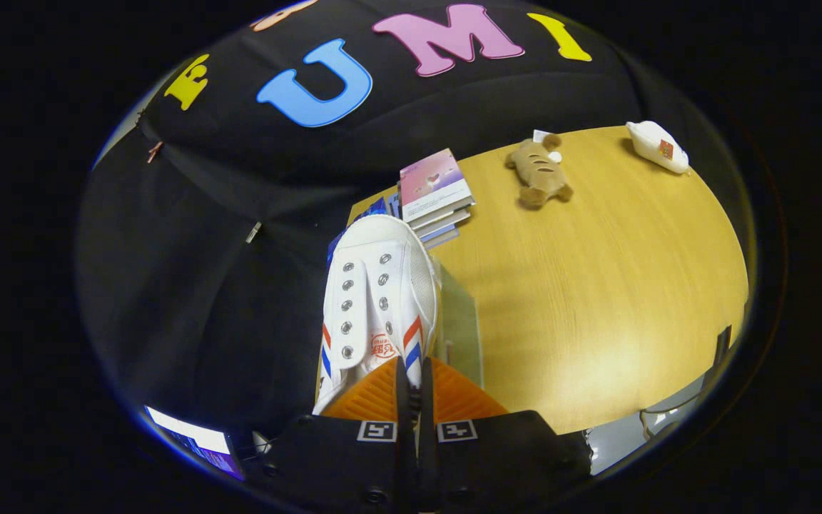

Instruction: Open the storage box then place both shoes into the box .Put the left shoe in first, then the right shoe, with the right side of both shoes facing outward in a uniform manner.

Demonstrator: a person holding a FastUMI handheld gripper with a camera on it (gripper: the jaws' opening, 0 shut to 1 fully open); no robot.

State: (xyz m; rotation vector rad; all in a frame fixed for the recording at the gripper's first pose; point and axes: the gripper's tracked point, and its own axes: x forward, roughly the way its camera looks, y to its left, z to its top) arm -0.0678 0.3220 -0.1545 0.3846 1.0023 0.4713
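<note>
My gripper (411, 382) is shut on the rim of a white canvas shoe (375, 285) with red and blue side stripes. Both fingers pinch the shoe's opening edge. The shoe hangs toe-forward beyond the fingers, its top with the metal eyelets facing me, over the left end of the wooden table (596, 285). A pale translucent panel (459, 325), apparently part of the storage box, shows just right of the shoe and below it. The rest of the box is hidden behind the shoe and my fingers.
A stack of books (436, 196) lies beyond the shoe's toe. Farther right on the table are a brown plush toy (539, 173) and a white packet (658, 146). A lit screen (193, 437) sits low on the left.
</note>
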